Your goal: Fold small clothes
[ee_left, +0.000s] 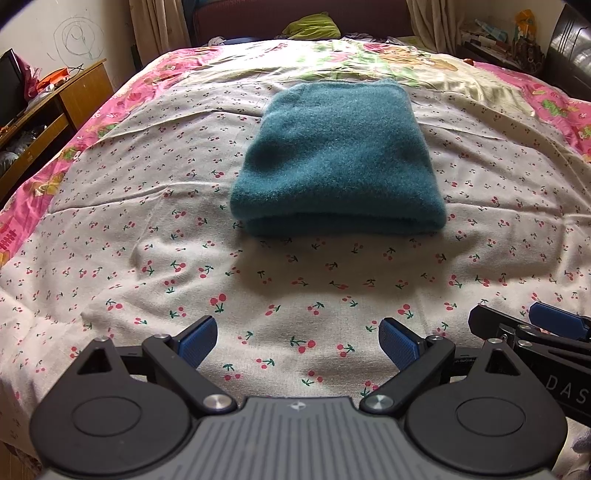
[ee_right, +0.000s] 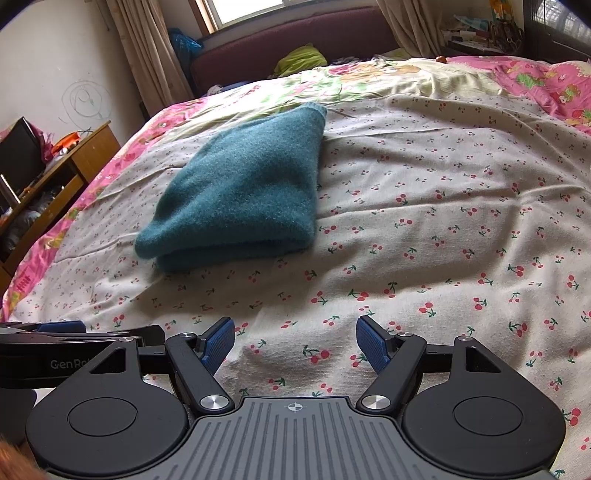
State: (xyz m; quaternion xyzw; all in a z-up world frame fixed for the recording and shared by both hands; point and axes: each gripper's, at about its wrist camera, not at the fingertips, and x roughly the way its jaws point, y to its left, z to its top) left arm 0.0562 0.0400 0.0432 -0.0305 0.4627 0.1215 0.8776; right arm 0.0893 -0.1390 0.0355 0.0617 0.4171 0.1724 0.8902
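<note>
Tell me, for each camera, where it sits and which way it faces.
Left wrist: sits on the left gripper, low over the cherry-print sheet, facing the folded teal garment head-on; the right gripper pokes in at its right edge.
Right wrist: sits on the right gripper, facing up the bed, garment ahead to the left.
Both share the garment, sheet, green cloth and desk.

The bed (ee_left: 147, 258) is covered by a pale sheet printed with small red cherries, wrinkled in places, with a pink cartoon-print border along its sides. A folded teal garment (ee_left: 338, 162) lies flat near the middle of it. A green cloth (ee_left: 312, 26) sits bunched at the far end by the maroon headboard (ee_right: 295, 40).
</note>
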